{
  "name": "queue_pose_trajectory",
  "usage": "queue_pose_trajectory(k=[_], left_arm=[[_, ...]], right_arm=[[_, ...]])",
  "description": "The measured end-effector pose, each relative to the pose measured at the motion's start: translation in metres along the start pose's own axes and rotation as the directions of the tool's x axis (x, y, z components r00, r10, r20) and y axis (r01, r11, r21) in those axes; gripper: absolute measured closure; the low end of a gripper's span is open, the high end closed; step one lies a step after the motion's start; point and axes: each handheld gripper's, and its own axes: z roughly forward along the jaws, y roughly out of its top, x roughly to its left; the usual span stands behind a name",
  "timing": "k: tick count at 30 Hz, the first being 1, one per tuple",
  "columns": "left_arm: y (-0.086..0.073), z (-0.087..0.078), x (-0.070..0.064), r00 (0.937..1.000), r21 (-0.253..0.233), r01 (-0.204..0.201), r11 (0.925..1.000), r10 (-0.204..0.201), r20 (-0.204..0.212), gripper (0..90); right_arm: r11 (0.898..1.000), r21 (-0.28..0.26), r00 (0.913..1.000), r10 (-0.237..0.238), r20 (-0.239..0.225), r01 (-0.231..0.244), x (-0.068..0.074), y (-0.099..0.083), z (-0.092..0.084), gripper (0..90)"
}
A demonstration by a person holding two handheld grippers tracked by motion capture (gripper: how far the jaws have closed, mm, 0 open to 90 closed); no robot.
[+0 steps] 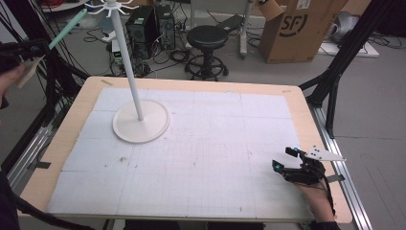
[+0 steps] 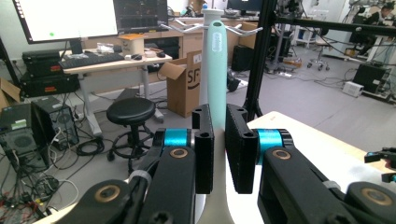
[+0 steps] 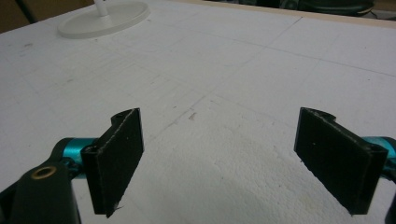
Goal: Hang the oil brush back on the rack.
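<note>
Pinching a long, pale mint-green plastic handle (image 2: 216,70), the left gripper (image 2: 218,149) has its two black fingers (image 2: 204,149) pressed against either side of the handle, whose free end points up and away toward the top of a tall white hook stand (image 1: 129,62); in the high view the same green handle (image 1: 67,28) slants from the left gripper (image 1: 28,48), held up in the air off the left edge of the surface, toward the stand's crown of curved white hooks (image 1: 113,7), its tip near them, though whether it touches one cannot be told; the stand's thin white pole rises from a round white base (image 1: 141,125) that sits on the white gridded foam mat (image 1: 191,158) covering the light wooden surface (image 1: 316,139), toward the far left part of that mat; well apart from the stand, at the near right corner of the mat, the right gripper (image 1: 287,160) rests low with a hand (image 1: 318,201) behind it; its black fingers (image 3: 116,158) stand spread wide with bare mat between them, and the stand's base (image 3: 105,18) lies far ahead of them; beyond the stand, on the floor, a black round stool (image 1: 207,38) stands beside a brown cardboard box (image 1: 297,28).
</note>
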Motion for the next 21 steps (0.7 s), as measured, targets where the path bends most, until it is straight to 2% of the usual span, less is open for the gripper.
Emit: queue_pose_trajectory(k=[5,17,21], left_arm=[[-0.001,0.005,-0.001,0.9999,0.01,-0.004,0.9999,0.004,0.011,82.1],[-0.004,0.013,-0.001,1.0,0.035,-0.009,0.9994,0.009,0.002,82.1],[-0.006,0.012,0.001,1.0,0.025,-0.002,0.9997,0.002,0.006,82.2]], right_arm=[[1.0,-0.002,1.0,0.003,0.001,-0.003,0.0,0.0,0.0,15.0],[1.0,0.001,1.0,0.005,0.0,-0.005,-0.001,-0.001,-0.001,15.0],[1.0,-0.006,1.0,0.001,0.003,-0.001,-0.001,0.0,-0.001,15.0]])
